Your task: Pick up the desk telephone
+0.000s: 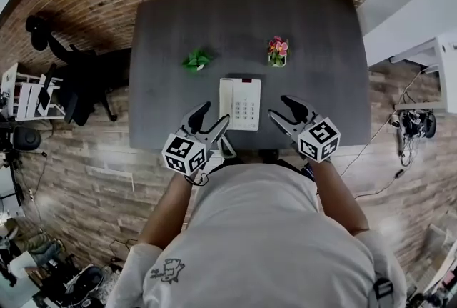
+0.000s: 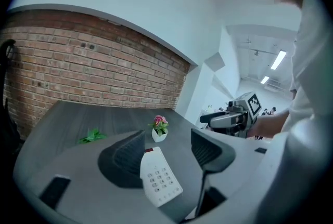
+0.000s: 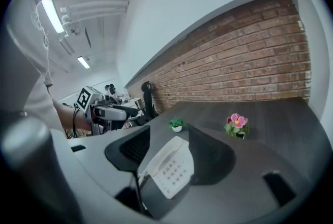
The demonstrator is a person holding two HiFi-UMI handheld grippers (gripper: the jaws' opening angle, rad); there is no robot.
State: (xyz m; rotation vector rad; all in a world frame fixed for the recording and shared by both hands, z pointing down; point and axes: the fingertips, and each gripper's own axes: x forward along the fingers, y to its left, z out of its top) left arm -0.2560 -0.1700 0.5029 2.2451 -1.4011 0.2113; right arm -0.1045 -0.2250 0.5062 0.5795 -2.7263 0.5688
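Note:
A white desk telephone (image 1: 240, 103) with a keypad and a small red window lies near the front edge of the dark grey table (image 1: 164, 42). My left gripper (image 1: 211, 123) hovers open just left of the phone's near corner, nothing between its jaws. My right gripper (image 1: 284, 112) stands open to the phone's right, also empty. In the left gripper view the telephone (image 2: 160, 178) shows between the open jaws, ahead of them. In the right gripper view the telephone (image 3: 169, 166) with its handset lies ahead between the jaws.
A small green plant (image 1: 197, 60) and a pink flower in a white pot (image 1: 278, 51) stand behind the phone. A black office chair (image 1: 78, 81) sits left of the table. A white desk (image 1: 435, 49) is at the right. Brick wall behind.

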